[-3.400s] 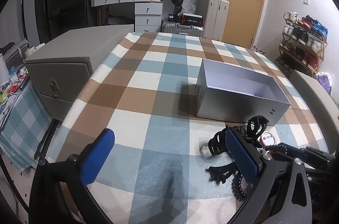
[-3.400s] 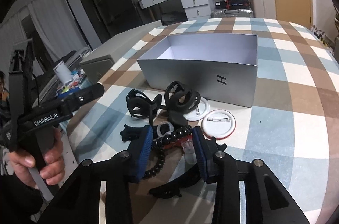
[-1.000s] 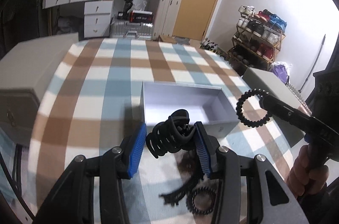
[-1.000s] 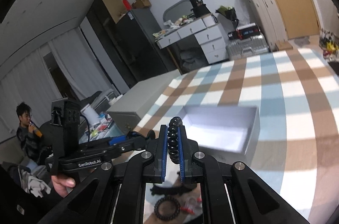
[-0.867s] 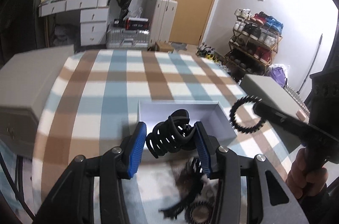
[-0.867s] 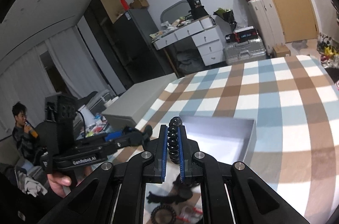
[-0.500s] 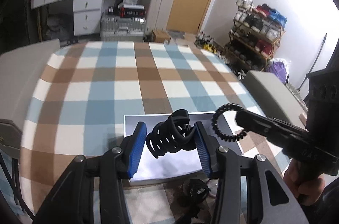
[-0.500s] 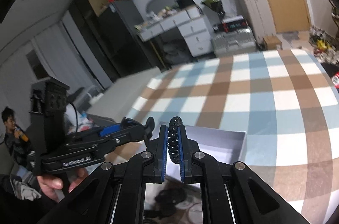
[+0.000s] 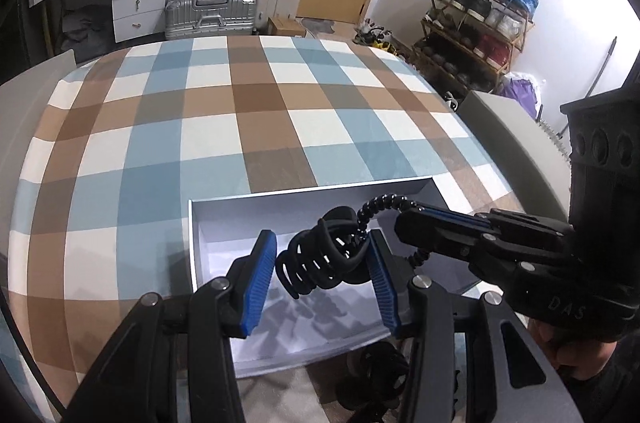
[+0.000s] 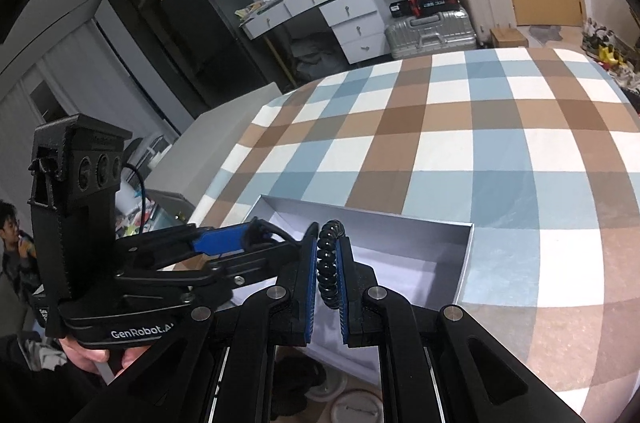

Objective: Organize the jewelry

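Observation:
My left gripper is shut on a black claw hair clip, held over the open grey box with its white inside. My right gripper is shut on a black beaded bracelet, also above the box. In the left wrist view the right gripper reaches in from the right, and the bracelet loops out of its tips beside the clip. The right wrist view shows the left gripper at the left, over the box's left end.
The box lies on a table under a blue, brown and white checked cloth. Near the table's front edge, below the box, lie more dark hair pieces and round white badges. A grey cabinet stands to the left.
Both grippers have moved forward and down with their loads. They now hang over the inside of the box, closer together, and the bracelet's loop is next to the clip.

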